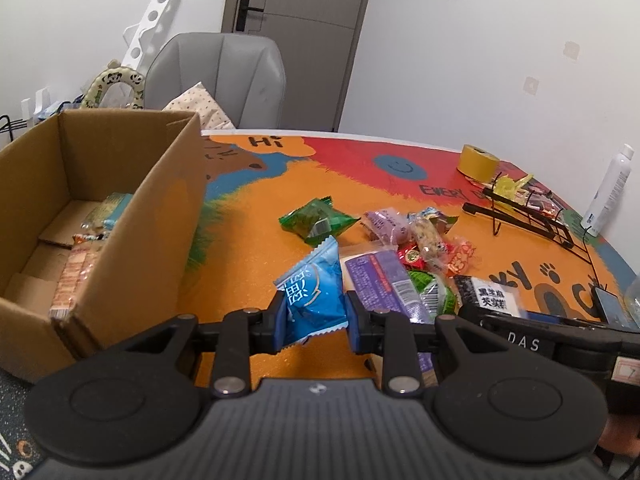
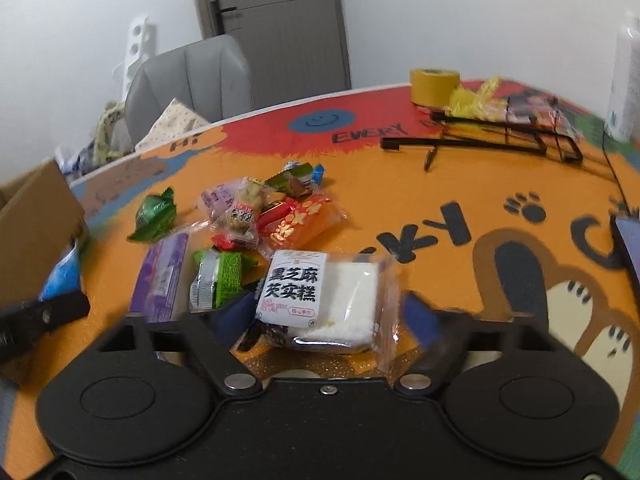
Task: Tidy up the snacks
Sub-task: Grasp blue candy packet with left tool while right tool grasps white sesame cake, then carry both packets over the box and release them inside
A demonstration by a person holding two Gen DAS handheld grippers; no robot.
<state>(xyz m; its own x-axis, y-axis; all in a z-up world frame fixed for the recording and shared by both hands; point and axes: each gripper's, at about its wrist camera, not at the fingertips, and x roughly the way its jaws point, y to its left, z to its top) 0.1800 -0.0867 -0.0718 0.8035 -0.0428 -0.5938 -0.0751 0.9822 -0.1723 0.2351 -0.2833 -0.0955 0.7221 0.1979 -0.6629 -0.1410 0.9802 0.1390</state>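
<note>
My left gripper [image 1: 316,320] is shut on a blue snack packet [image 1: 312,296], held just right of the open cardboard box [image 1: 160,208]. Several snacks [image 1: 80,256] lie in that box. In the right wrist view my right gripper [image 2: 326,314] straddles a clear packet of black sesame cake [image 2: 332,300] with a white label. Its blue pads [image 2: 234,314] sit at the wrapper's edges; blur hides whether they press. A pile of loose snacks [image 2: 280,216] lies beyond on the orange mat, with a green packet [image 2: 154,216] and a purple one [image 2: 160,276].
A yellow tape roll [image 2: 434,86], a black wire rack [image 2: 480,136] and a white bottle [image 2: 624,80] stand at the table's far right. A dark flat device [image 2: 628,248] lies at the right edge. A grey chair [image 1: 220,76] stands behind the table.
</note>
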